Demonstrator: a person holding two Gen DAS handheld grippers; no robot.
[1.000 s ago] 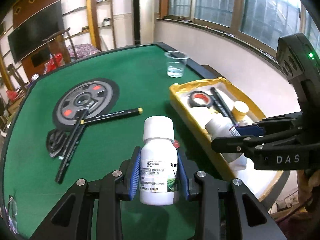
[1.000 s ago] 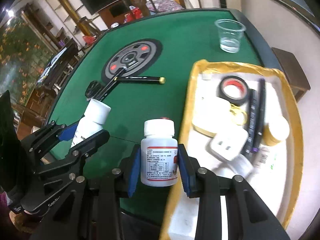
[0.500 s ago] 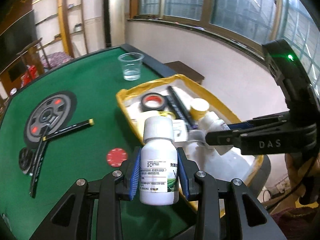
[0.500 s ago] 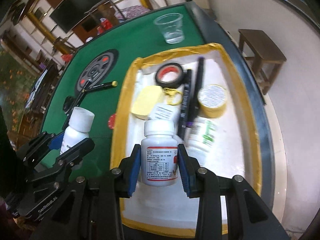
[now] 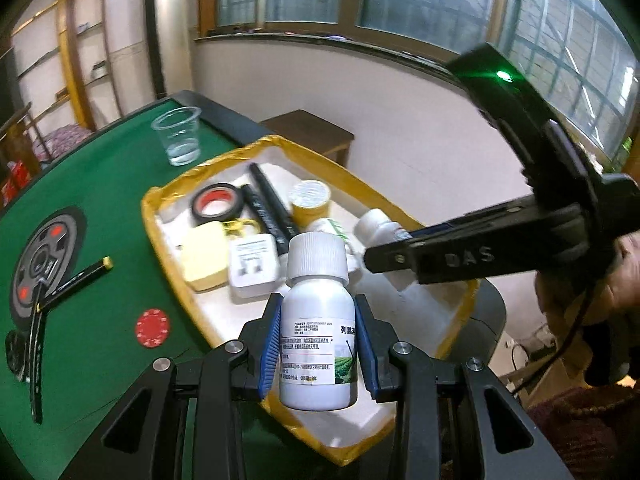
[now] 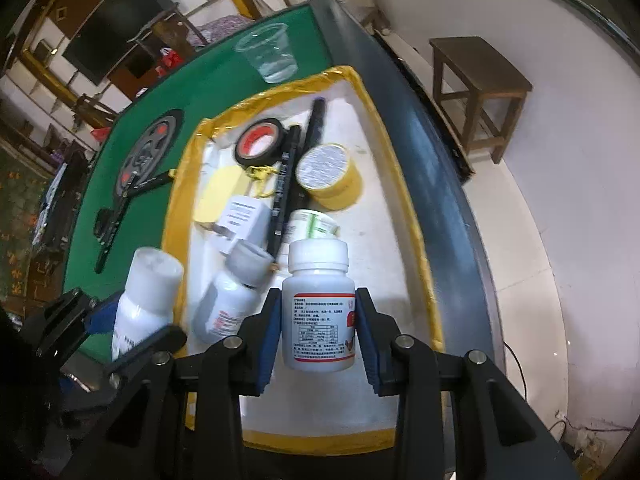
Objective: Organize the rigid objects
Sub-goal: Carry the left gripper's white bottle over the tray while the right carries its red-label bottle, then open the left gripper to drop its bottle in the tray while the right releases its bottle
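Note:
My left gripper (image 5: 318, 344) is shut on an upright white bottle with a green label (image 5: 316, 312), held over the near end of the yellow-rimmed tray (image 5: 150, 204). My right gripper (image 6: 318, 328) is shut on a white bottle with a red label (image 6: 318, 312), over the same tray (image 6: 408, 208). In the right wrist view the left gripper (image 6: 120, 328) and its bottle (image 6: 144, 296) show at the lower left. Another white bottle (image 6: 228, 300) lies in the tray between them.
The tray also holds a black tape roll (image 5: 216, 204), a yellow tape roll (image 6: 330, 176), black markers (image 6: 284, 184), a white adapter (image 5: 252, 268) and a yellow pad (image 5: 202, 256). On the green felt are a clear cup (image 5: 178, 136), a red chip (image 5: 152, 328) and black pens (image 5: 76, 280). A wooden stool (image 6: 480, 80) stands beside the table.
Both grippers have swung from over the green felt to over the tray, each still carrying its bottle. The tray now fills the middle of both views.

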